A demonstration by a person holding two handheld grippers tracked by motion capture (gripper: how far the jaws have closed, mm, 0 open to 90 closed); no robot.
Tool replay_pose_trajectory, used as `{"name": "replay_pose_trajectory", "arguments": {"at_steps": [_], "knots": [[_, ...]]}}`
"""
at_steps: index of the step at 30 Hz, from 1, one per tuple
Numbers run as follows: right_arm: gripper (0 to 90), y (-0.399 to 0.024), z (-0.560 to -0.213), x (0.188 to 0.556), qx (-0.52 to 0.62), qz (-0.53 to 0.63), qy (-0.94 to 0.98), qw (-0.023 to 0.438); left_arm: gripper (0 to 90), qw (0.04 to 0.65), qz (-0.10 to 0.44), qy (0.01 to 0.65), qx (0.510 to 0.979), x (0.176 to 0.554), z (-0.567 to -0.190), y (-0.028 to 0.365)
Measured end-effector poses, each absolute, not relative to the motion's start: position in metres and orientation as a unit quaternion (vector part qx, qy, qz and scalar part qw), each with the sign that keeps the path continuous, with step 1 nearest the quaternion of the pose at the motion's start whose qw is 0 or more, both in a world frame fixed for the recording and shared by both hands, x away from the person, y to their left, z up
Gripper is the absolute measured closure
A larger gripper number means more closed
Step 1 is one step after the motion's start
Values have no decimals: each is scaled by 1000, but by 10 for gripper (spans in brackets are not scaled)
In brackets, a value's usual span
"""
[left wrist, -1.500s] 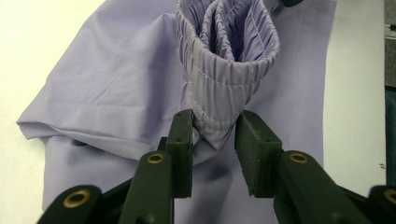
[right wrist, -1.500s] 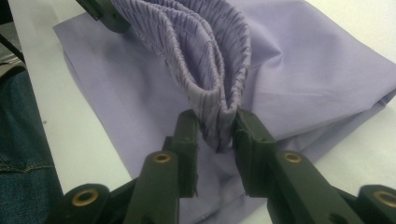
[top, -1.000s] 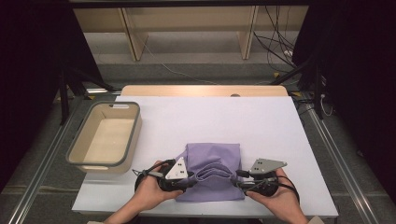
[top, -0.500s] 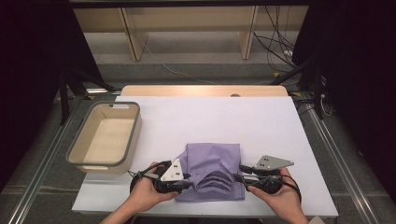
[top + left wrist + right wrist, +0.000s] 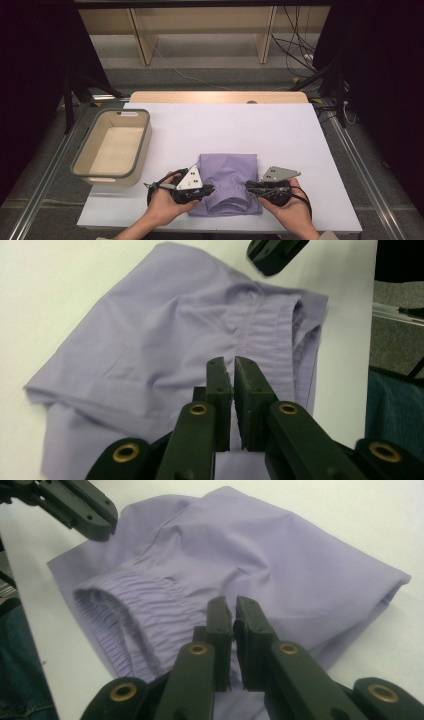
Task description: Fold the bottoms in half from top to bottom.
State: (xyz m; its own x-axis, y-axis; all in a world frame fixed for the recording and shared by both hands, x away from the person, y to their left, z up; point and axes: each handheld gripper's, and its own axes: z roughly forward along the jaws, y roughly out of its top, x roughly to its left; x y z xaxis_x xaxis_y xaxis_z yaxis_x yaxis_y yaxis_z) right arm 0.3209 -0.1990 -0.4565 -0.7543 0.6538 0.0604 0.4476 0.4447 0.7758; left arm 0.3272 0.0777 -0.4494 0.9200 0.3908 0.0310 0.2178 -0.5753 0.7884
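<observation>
Each hand-held gripper, left (image 5: 209, 190) and right (image 5: 250, 187), has just pressed its jaws together, pinching the shorts (image 5: 227, 175) by the waistband at the counter's (image 5: 225, 125) near edge; lift both evenly.

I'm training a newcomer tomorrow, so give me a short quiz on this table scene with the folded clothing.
1. Pick one: the folded garment is A green, B purple, C red.
2. True or false: the garment lies inside the beige bin.
3. Which part of the garment lies nearest the person?

Key
1. B.
2. False: it lies on the white table, beside the bin.
3. The elastic waistband.
</observation>
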Motion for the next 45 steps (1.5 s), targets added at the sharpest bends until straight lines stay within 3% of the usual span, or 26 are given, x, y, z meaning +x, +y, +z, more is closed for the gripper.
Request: {"name": "replay_pose_trajectory", "arguments": {"at_steps": [10, 28, 32, 35, 40, 45], "knots": [[866, -183, -464, 324, 327, 393, 854, 98, 847, 405, 62, 174, 896, 337, -463, 51], [900, -178, -470, 314, 325, 343, 881, 31, 853, 371, 43, 148, 916, 326, -474, 48], [900, -178, -468, 315, 327, 351, 877, 40, 853, 370, 42, 149, 916, 326, -474, 48], [896, -186, -457, 327, 361, 386, 844, 90, 853, 370, 43, 149, 916, 325, -474, 48], [900, -190, -461, 344, 394, 362, 835, 124, 853, 370, 44, 148, 916, 325, -474, 48], [900, -188, -473, 347, 397, 334, 846, 119, 851, 373, 40, 150, 915, 325, -474, 49]]}}
